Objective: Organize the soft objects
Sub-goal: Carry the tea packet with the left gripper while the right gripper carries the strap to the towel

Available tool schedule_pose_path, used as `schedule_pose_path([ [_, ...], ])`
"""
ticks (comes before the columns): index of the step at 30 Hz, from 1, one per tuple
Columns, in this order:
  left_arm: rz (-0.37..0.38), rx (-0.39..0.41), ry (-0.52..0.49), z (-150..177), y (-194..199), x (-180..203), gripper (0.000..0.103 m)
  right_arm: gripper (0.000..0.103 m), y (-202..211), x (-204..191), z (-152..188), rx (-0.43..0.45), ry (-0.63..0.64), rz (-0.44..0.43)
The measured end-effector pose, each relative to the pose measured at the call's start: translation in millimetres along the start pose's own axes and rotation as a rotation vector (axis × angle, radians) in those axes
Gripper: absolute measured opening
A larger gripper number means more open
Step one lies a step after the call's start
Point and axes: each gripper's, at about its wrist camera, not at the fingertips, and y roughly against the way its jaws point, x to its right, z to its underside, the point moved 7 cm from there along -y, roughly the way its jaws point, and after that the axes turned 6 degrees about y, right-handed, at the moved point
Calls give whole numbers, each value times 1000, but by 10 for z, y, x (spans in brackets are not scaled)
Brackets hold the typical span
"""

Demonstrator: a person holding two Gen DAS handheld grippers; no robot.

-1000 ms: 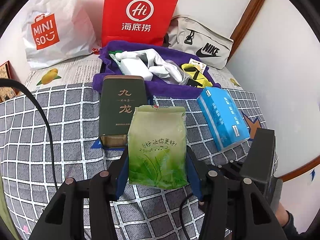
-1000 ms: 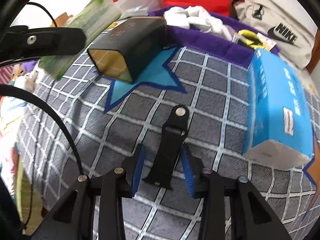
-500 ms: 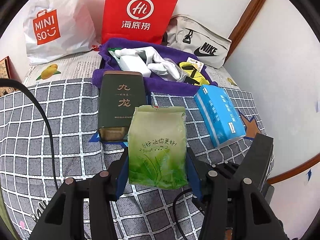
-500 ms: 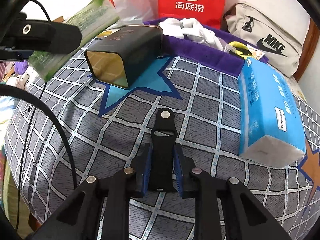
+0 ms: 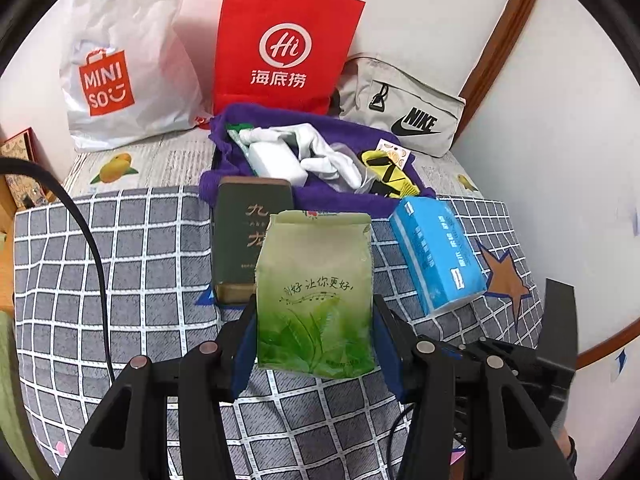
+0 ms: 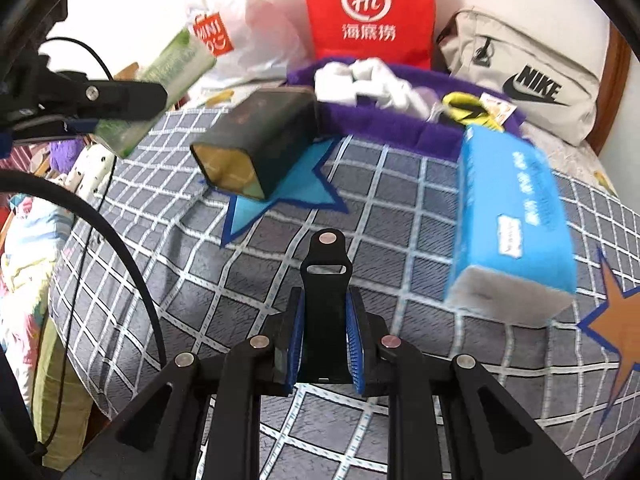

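Observation:
My left gripper (image 5: 314, 336) is shut on a green tea pouch (image 5: 316, 292) and holds it upright above the checked bed cover (image 5: 120, 280). The pouch also shows in the right wrist view (image 6: 160, 92), at upper left. My right gripper (image 6: 325, 340) is shut on a black watch strap (image 6: 325, 284) and holds it just above the cover. A purple towel (image 5: 320, 192) at the back holds white socks (image 5: 320, 156) and a yellow-black item (image 5: 386, 172).
A dark green tin (image 5: 248, 236) lies in front of the towel. A blue tissue pack (image 5: 436, 252) lies to the right. A red paper bag (image 5: 284, 52), a white Miniso bag (image 5: 120, 72) and a grey Nike pouch (image 5: 400, 108) lean on the wall.
My right gripper closed on the black strap and lifted it off the cover. My left gripper kept the tea pouch and rose and drew back a little.

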Motion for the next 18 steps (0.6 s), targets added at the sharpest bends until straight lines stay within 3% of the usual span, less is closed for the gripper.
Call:
schedule_pose_path([
  [18, -26, 25, -15, -360, -65, 219, 50, 21, 475, 359, -461, 99, 8, 2],
])
